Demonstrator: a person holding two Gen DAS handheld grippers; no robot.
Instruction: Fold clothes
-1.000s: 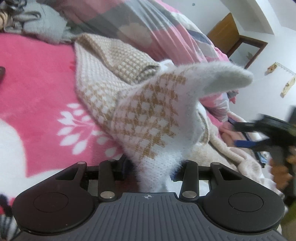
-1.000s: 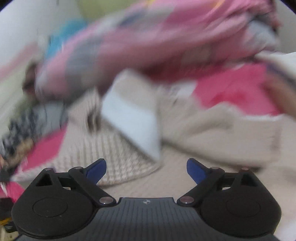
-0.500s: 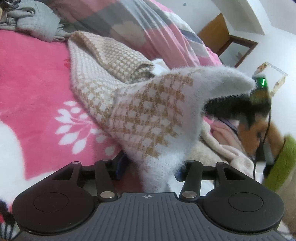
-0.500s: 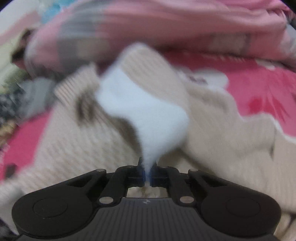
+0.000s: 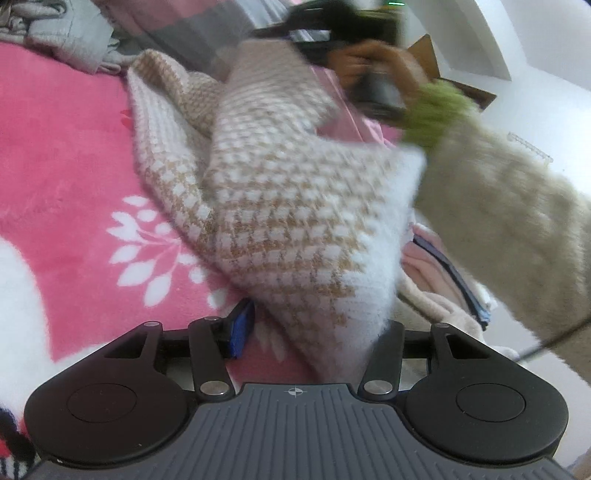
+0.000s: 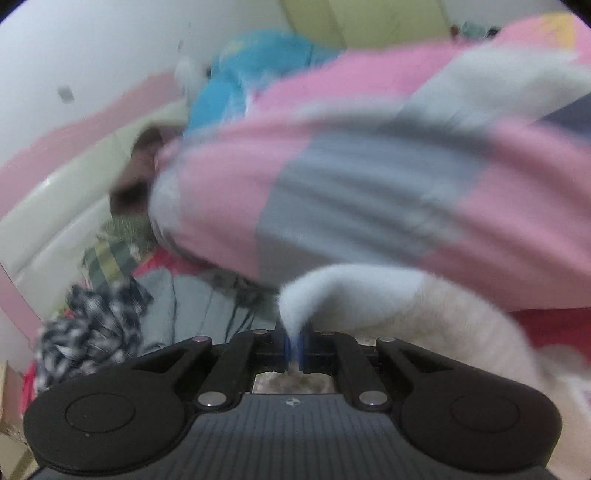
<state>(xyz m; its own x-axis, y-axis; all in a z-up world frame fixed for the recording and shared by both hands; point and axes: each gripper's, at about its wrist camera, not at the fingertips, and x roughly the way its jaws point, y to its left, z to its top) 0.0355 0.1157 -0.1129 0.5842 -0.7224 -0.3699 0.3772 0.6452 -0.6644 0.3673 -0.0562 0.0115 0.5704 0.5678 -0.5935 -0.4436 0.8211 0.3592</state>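
1. In the left wrist view, we find the tan-and-white checked knit sweater (image 5: 295, 206) lying on the pink fleece blanket with white leaf print (image 5: 66, 177), its near corner rising between the fingers of the left gripper (image 5: 314, 332).
2. Behind the sweater lies the pink-and-grey patchwork quilt (image 5: 192, 33); to its left, a heap of grey garments (image 5: 66, 40).
3. To the right, the person's hand (image 5: 373, 66) and cream fuzzy sleeve (image 5: 509, 221) reach over the sweater.
4. In the right wrist view, the right gripper (image 6: 294, 349) pinches the sweater's edge; the quilt lies behind, a black-and-white checked cloth (image 6: 88, 332) to the left.
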